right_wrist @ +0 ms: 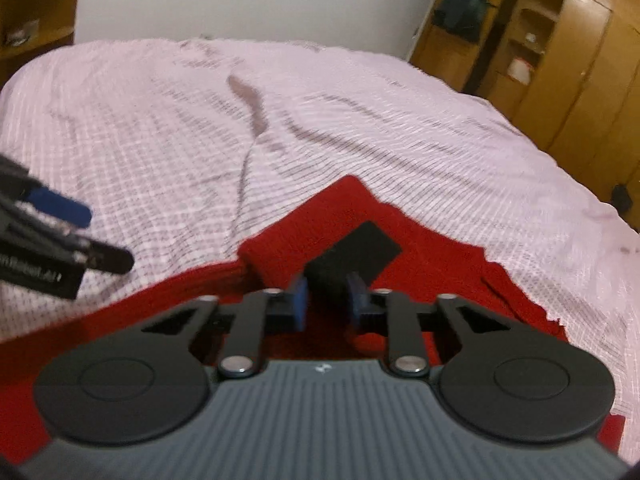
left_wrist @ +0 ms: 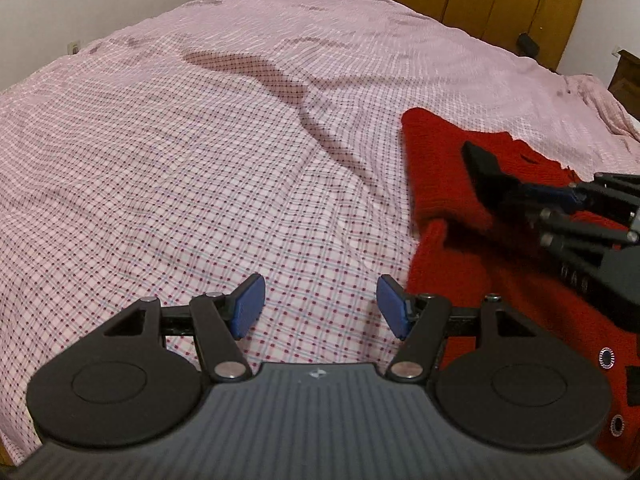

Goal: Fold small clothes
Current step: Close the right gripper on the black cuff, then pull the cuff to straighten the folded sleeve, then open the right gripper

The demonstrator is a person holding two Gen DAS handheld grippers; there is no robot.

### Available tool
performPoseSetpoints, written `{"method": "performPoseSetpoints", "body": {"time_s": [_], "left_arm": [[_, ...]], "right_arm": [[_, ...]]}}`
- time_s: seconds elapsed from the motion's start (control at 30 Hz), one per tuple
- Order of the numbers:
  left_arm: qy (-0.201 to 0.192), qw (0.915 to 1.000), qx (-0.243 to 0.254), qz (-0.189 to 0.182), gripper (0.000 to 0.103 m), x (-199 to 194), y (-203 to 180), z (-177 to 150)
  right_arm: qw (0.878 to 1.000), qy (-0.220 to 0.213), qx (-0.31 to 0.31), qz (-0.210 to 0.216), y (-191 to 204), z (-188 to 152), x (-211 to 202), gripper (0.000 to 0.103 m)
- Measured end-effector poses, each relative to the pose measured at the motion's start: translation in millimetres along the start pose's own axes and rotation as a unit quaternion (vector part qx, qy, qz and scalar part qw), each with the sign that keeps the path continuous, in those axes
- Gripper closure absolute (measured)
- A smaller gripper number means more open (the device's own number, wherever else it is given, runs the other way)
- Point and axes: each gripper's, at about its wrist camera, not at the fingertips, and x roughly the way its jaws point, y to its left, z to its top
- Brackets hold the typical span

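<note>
A red knitted garment [left_wrist: 448, 184] lies on the right part of the bed; it has metal eyelets [left_wrist: 607, 357] and black patches. In the right wrist view the red garment [right_wrist: 432, 248] fills the foreground. My right gripper [right_wrist: 326, 300] is shut on a stiff black flap [right_wrist: 360, 248] that sticks out ahead of its blue pads [right_wrist: 299, 304]. From the left wrist view, the right gripper [left_wrist: 576, 196] reaches in from the right with the black flap [left_wrist: 480, 164] over the red knit. My left gripper [left_wrist: 320, 306] is open just above the sheet, beside the garment's left edge, with nothing between its fingers.
A pink checked sheet [left_wrist: 200, 160] covers the bed, with a long crease [left_wrist: 320, 128] running through its middle. Wooden wardrobes [right_wrist: 580, 80] stand along the far right. A white wall [right_wrist: 240, 0] is behind the bed, and a wooden shelf [right_wrist: 32, 8] is at the far left.
</note>
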Motion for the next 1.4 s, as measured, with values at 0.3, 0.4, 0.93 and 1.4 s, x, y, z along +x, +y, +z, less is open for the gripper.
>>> {"method": "performPoseSetpoints", "body": {"time_s": [0.3,0.4,0.93,1.4], "left_arm": [[-0.007,0.9996,0.019,-0.017,0.034,-3,-20,5],[-0.009,0.9991,0.034,-0.024,0.034,-3,-33,7],[0.001,0.9942,0.103,-0.032,0.034,27,-98,14],[-0.006,0.9922,0.124,-0.008,0.034,31,-112,16]], "right_arm": [[0.998,-0.030,0.041,-0.044,-43,-1,-30,0.088],[0.994,-0.038,0.071,-0.072,-65,-8,-44,0.089],[0.940,0.001,0.279,-0.194,-167,-112,-70,0.088],[0.919,0.015,0.352,-0.175,-188,-159,-82,0.048]]}}
